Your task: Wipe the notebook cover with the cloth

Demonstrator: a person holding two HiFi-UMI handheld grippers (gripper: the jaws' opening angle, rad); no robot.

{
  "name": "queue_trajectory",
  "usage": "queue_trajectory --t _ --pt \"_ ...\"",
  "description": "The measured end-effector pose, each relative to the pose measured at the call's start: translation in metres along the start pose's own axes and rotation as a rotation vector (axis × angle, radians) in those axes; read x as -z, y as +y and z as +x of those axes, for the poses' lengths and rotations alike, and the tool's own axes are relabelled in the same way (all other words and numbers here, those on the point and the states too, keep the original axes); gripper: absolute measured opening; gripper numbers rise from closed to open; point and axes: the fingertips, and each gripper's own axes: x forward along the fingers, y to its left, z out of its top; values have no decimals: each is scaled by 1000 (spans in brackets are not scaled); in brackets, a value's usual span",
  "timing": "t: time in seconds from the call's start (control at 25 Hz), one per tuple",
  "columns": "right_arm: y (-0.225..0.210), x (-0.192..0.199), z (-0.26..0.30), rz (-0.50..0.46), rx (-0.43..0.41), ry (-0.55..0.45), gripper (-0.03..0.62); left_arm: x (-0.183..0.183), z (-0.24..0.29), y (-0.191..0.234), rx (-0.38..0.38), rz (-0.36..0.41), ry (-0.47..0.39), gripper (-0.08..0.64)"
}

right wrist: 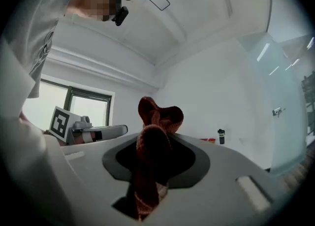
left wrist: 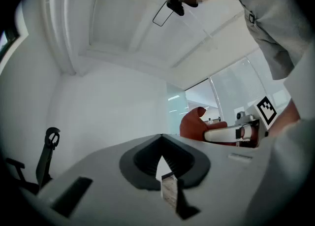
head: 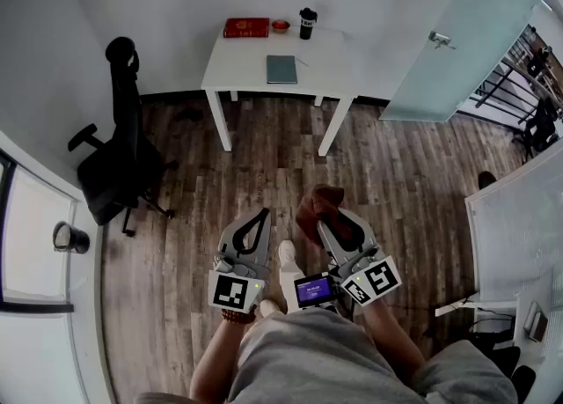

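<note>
Cloth clamped in your right gripper point(right wrist: 156, 144), notebook well ahead of both sets of fingertips

The rust-red soft knitted cloth point(right wrist: 158, 121) is bunched between your right fingers and flops out past their tips; it looks light and limp, so pinching it at the bunched middle should leave a loose pad free for wiping. Your left gripper point(left wrist: 162, 144) has its fingers pressed together with nothing between them. The flat grey-green notebook point(head: 281, 69) lies closed on the small white table point(head: 237, 66), far beyond your fingertips across the wooden floor; its cover looks stiff and smooth, so it will probably slide unless you pin a corner with the left fingers. Behind it stand a little red bowl point(head: 280, 25) and a black lidded cup point(head: 307, 23); from here you cannot tell what either holds
</note>
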Motion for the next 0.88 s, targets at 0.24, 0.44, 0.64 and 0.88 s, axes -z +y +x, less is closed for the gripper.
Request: queue_trajectory --t 0.24,0.44,0.64,0.88 --pt "-62 -4 35 38 16 -38 137 10 61 23 19 10 15 0" --pt "-116 -5 72 49 30 -50 137 26 120 47 49 29 53 0" --pt "-172 2 98 77 32 -39 137 48 182 55 94 32 88 0" --pt "-226 14 133 82 -31 -3 138 74 237 68 116 32 136 0"
